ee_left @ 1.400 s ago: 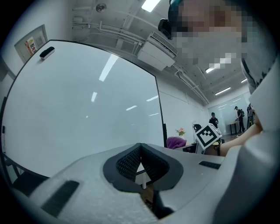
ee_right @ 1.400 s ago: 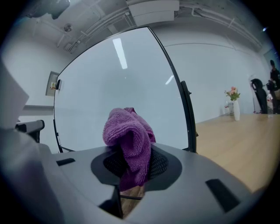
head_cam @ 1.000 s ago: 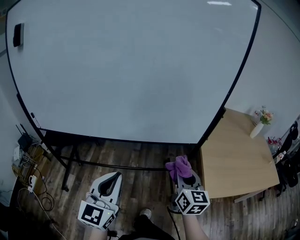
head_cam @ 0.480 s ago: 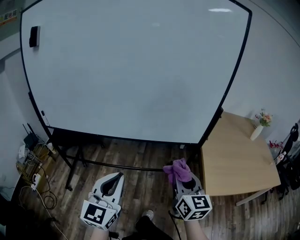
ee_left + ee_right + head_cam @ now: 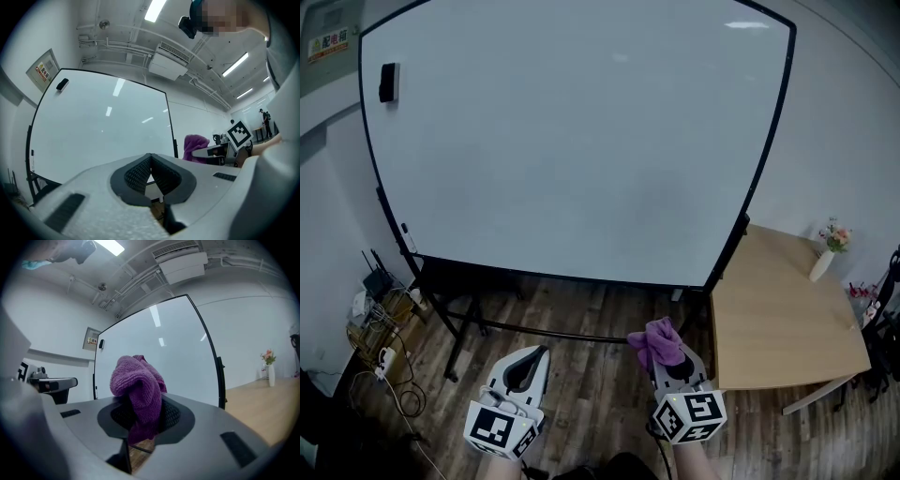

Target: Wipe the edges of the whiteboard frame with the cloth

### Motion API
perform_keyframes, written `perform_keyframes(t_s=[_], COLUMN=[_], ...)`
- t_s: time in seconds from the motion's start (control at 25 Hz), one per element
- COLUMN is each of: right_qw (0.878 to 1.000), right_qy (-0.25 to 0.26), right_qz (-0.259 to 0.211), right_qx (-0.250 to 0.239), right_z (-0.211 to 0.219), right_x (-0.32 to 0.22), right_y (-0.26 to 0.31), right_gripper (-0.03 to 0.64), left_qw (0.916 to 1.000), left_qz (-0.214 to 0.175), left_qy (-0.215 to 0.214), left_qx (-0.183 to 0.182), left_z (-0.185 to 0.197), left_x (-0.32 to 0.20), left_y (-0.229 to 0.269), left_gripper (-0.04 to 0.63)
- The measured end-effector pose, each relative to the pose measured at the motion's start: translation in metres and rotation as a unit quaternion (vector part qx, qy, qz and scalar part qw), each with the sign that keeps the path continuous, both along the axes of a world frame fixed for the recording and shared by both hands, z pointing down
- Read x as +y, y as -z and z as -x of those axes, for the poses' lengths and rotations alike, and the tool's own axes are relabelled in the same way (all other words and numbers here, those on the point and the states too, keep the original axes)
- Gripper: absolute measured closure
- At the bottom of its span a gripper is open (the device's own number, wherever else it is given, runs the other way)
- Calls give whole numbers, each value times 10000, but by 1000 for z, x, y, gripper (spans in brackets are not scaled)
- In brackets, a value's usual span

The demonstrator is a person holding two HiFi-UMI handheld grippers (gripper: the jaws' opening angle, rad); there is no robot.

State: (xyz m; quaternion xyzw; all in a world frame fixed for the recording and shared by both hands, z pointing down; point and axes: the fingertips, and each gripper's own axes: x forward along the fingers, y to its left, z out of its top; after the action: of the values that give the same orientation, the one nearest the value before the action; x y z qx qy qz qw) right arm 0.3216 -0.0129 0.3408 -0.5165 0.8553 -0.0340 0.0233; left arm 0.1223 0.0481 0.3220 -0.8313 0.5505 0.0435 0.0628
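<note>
Right gripper view: right tongs [image 5: 140, 411] pinch cloth [image 5: 137, 380]; left tongs [image 5: 150, 161] closed together.

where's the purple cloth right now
The purple cloth is pinched in the right gripper, low and right of centre in the head view, over the wood floor just left of the wooden table.

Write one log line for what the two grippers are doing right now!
left gripper: shut, empty | right gripper: shut on purple cloth | whiteboard frame: not touched yet
</note>
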Motion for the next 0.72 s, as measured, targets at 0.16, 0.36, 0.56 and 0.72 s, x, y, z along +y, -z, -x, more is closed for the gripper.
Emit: perform_keyframes(t_s=[0.16,0.36,0.56,0.72], right_qw=[9998,9992,9983,9975], right_qy=[160,354,532,669], right_qz=[-125,-194,-210,-216], right_qx=[-41,-82,-68,-61], right_z=[0,-8,-24,-37], right_x=[9,22,43,59], right_y=[9,18,24,27], right_gripper=[528,528,528,527], left_qw=[9999,9995,9989,9984], left_qz=[-92,-129,-152,-184], left_qy=[122,275,436,524], left_qx=[-15,3,86,77], left_z=[-2,-12,-30,-48], left_x=[8,24,46,65], left_y=[9,14,16,19], left_gripper=[580,580,580,580])
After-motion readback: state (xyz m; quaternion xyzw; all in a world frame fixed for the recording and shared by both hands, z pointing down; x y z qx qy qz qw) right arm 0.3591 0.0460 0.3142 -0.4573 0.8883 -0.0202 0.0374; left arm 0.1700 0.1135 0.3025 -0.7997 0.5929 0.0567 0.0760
